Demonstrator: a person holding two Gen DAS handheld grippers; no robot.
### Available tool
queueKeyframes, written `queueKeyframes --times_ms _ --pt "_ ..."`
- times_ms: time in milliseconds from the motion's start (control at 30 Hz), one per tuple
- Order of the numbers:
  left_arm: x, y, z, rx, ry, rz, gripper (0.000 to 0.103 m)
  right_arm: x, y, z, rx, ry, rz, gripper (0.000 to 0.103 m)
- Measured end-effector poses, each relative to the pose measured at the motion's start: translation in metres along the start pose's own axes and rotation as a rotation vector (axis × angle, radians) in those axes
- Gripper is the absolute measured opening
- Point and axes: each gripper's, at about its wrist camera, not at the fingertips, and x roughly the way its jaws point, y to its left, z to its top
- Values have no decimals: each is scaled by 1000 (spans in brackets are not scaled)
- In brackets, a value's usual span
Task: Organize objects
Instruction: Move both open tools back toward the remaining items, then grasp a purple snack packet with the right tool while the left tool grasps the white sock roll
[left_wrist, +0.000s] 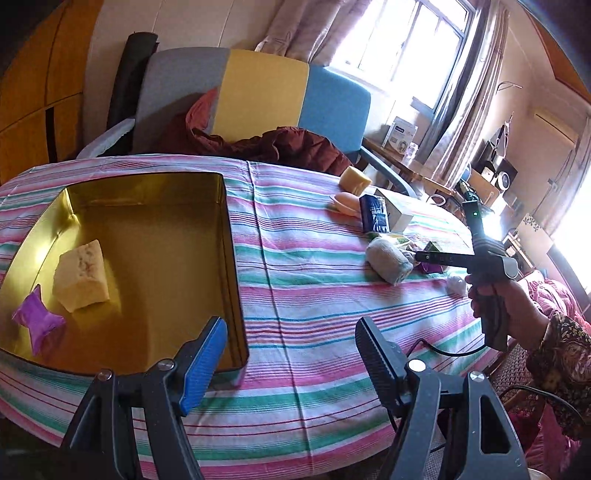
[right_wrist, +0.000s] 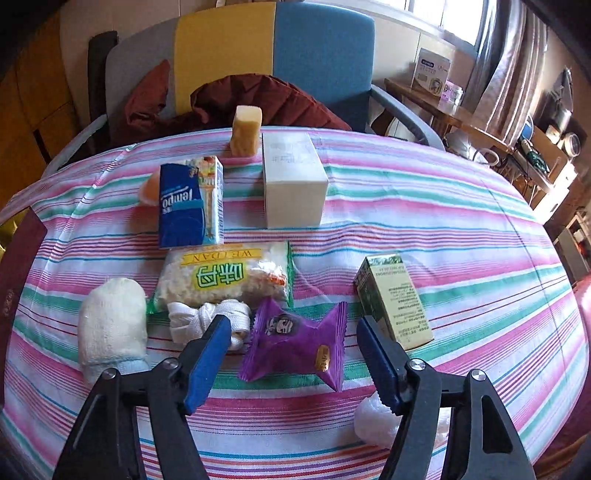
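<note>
While L gripper gapes empty by gold tin, R gripper straddles purple candy, unpinched.

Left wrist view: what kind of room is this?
Most likely a lived-in home room, living or dining. A table under a striped cloth, a colour-block armchair with a dark red garment, and a curtained window beside cluttered shelves.

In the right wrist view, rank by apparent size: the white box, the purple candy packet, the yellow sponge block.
1. white box
2. purple candy packet, close to the box in apparent size, but nearest the camera, so unsure
3. yellow sponge block, smallest, though farthest away
</note>
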Motion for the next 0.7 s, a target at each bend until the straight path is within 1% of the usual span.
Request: queueKeyframes --times_ms 67,133,300,400,433,533,567,633,700 --pt "3 -5 1 8 6 -3 73 3 -13 2 77 19 56 70" --pt "7 -10 2 17 16 -11 73 5 -21 4 117 26 92 62" --pt "24 -25 10 38 51 -33 73 7 -20 6 105 33 102 61" --pt "33 -32 16 34 65 -44 73 2 -22 7 133 25 140 61" --pt "36 -35 18 28 66 -47 73 -1 -22 8 133 14 137 61" --pt "44 -39 23 10 74 -59 73 -9 -17 10 92 -22 76 62" --pt "46 -40 25 7 77 -60 73 -8 -15 11 82 -15 65 62" --pt "52 -43 27 4 91 -62 73 2 -13 10 75 34 61 61" --pt "58 -47 28 4 102 -68 73 9 -17 6 96 57 72 61"
